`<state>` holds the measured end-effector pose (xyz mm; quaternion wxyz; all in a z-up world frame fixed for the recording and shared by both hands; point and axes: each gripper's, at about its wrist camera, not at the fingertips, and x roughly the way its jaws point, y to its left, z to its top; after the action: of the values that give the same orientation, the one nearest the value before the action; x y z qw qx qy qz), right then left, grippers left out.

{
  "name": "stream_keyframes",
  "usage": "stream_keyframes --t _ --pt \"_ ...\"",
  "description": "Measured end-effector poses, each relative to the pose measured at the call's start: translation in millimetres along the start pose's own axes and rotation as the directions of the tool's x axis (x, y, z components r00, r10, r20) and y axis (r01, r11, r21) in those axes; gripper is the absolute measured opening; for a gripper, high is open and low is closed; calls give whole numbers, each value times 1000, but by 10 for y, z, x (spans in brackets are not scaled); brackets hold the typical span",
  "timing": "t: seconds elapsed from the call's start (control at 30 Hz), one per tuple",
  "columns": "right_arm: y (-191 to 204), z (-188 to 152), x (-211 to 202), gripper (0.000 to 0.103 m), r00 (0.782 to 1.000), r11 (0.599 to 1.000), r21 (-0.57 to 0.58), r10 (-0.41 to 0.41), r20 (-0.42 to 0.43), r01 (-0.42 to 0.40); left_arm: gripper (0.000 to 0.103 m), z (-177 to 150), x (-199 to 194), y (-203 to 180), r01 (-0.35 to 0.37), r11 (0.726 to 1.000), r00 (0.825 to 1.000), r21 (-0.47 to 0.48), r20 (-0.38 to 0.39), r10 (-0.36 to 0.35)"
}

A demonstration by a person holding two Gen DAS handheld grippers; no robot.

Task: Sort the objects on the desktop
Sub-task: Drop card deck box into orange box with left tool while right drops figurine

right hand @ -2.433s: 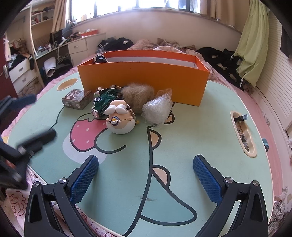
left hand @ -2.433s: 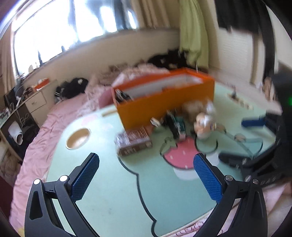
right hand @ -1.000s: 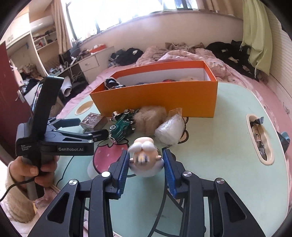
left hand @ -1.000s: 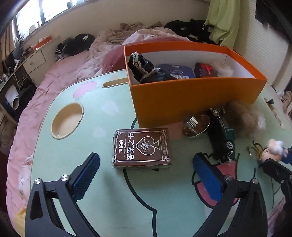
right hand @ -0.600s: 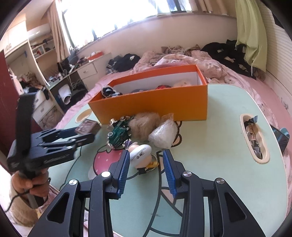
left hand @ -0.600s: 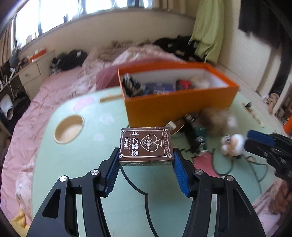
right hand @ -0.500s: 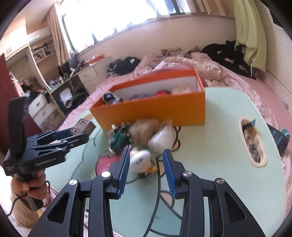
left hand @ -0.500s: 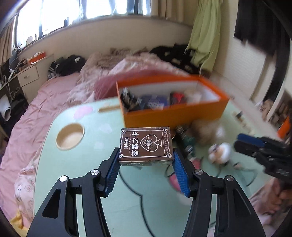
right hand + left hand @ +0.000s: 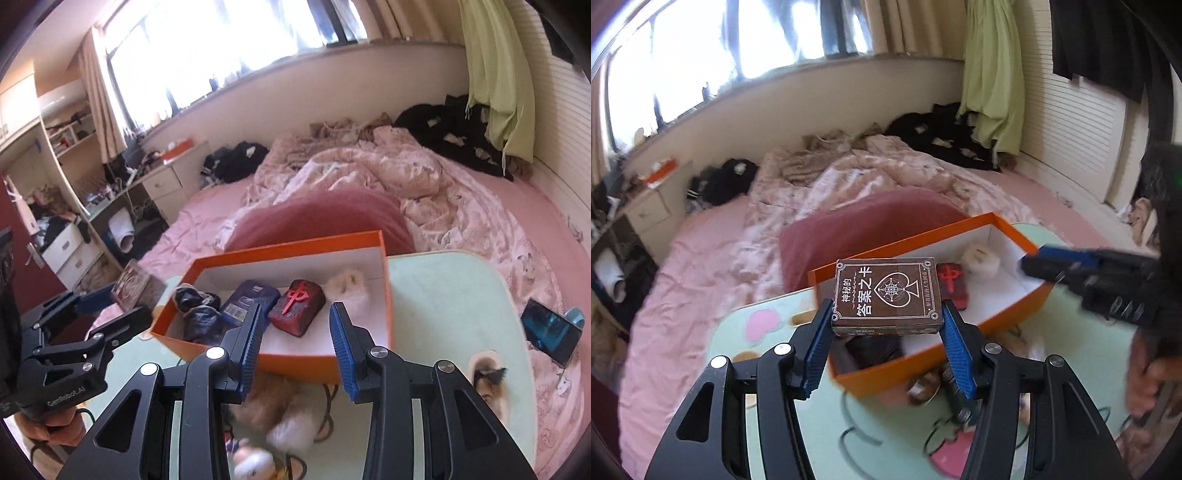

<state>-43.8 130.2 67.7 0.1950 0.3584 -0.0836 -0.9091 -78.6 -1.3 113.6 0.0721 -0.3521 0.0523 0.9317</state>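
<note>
Fingers of the left gripper [image 9: 886,314] squeeze the brown card box [image 9: 886,291] from both sides, and it hangs flat between them, long side going left to right. Just past it and below is the near left end of the orange box [image 9: 1008,321], so I think a short push forward and down drops it in. A dark bundle [image 9: 871,347] already lies right under it. The right gripper [image 9: 295,332] hovers over the right end of the orange box, fingers narrow with nothing between them. A little doll [image 9: 251,461] shows blurry low down near the desk [image 9: 443,295].
</note>
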Motion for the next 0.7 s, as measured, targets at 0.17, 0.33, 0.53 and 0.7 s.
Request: stream_keyframes --t 0.17,0.33,0.53,0.7 --pt "-21 0 270 37 999 1000 8 -17 -52 17 57 22 424 118 97 988 991 -122 -75 -107" --pt "5 -31 229 62 999 999 2 -37 -32 37 57 -144 523 128 163 970 976 -178 -117 -185" --pt "72 -94 -5 79 997 997 -31 -64 35 65 58 -262 301 109 115 986 984 -118 -123 -130" --pt "4 -245 -155 79 996 997 -12 -71 60 72 58 -372 -57 136 92 994 992 -57 -76 -96"
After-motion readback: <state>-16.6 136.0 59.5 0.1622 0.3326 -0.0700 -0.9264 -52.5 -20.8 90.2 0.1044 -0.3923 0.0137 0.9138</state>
